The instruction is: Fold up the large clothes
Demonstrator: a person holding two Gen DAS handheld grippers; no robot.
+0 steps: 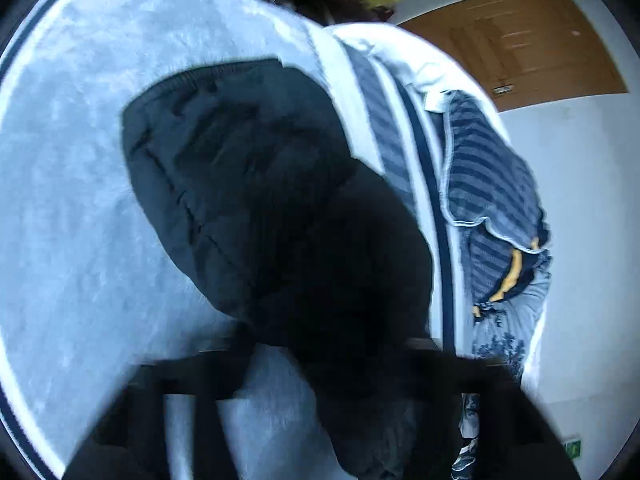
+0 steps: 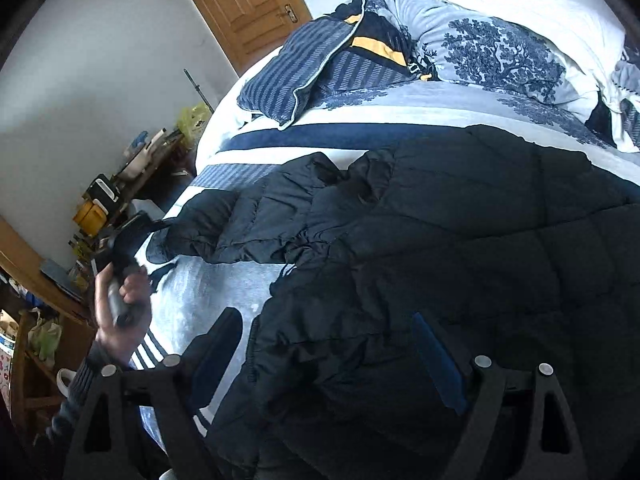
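- Left wrist view, badly blurred: looks down on a dark quilted jacket lying on a pale fleecy blanket on a bed.
- Shows one sleeve running from the bottom centre of the frame up to its ribbed cuff at the upper left.
- Catches the left gripper only as dark smears at the lower edge, with jacket fabric filling the space between them; cannot read the grip from here.
- Takes in a blue striped pillow at the right edge of the bed, and beyond it a white wall and a brown wooden door.
- Right wrist view, sharper: has the jacket sprawled across the striped bedcover, body in the foreground, one sleeve stretched out to the left.
- Finds the left gripper at the far end of that sleeve, held in a person's hand, its jaws drawn nearly together and seemingly pinched on the sleeve's tip.
- Frames the right gripper in the foreground, spread wide, blue-padded fingers apart over the jacket's lower body, padding lying between them but not pinched.
- Sets a tree-print duvet bunched behind the jacket beside the striped pillow.
- Leaves a cluttered side table against the wall at left, past the bed's edge.
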